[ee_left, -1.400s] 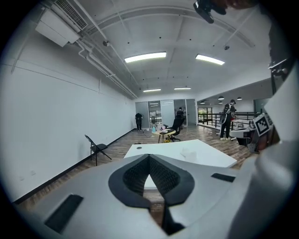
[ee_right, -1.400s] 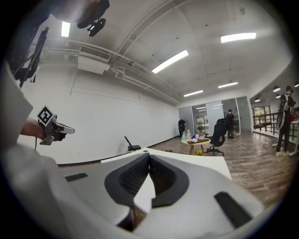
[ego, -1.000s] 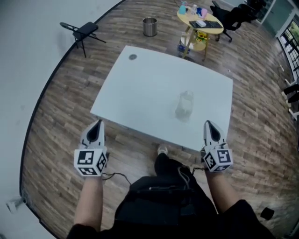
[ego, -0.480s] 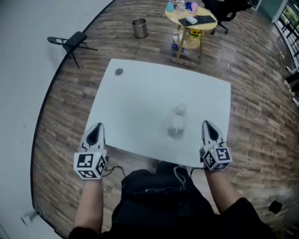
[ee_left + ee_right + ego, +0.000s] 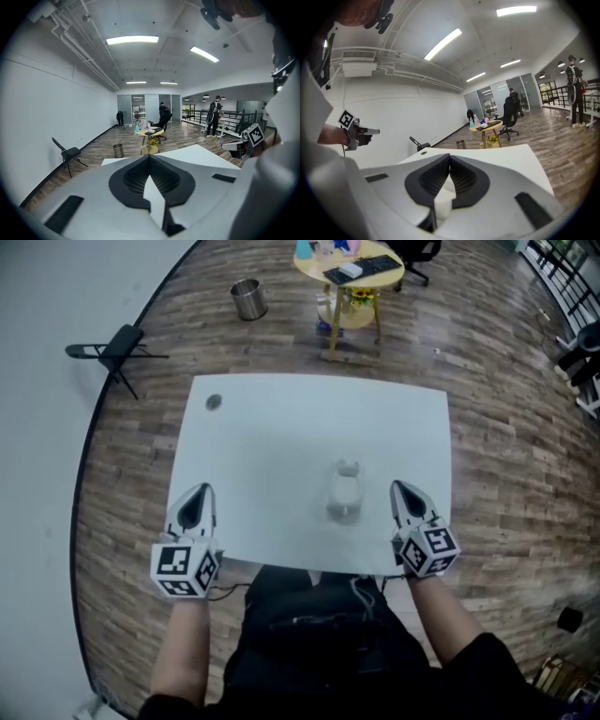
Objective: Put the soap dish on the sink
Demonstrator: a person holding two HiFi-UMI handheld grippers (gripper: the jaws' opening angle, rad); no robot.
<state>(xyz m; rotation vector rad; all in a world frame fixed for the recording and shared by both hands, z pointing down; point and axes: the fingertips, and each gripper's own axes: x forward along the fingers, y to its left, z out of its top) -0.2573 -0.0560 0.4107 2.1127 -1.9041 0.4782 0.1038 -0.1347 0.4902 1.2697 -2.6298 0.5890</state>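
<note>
A small pale, see-through object (image 5: 345,491) lies on the white table (image 5: 281,437), near its front edge; whether it is the soap dish I cannot tell. A small grey round thing (image 5: 213,402) sits at the table's far left corner. No sink shows in any view. My left gripper (image 5: 200,489) hangs over the front left edge, shut and empty, its jaws meeting in the left gripper view (image 5: 150,157). My right gripper (image 5: 400,486) is just right of the pale object, apart from it, jaws shut with nothing between them (image 5: 450,157).
A black folding chair (image 5: 117,348) stands left of the table by the white wall. Beyond the table are a metal bin (image 5: 247,298) and a round yellow side table (image 5: 349,273) with small items. People stand far off by a railing (image 5: 215,117).
The table has drawn nearer in the head view. Both grippers, earlier over the floor in front of it, now reach over its front edge. The pale object has stayed where it was.
</note>
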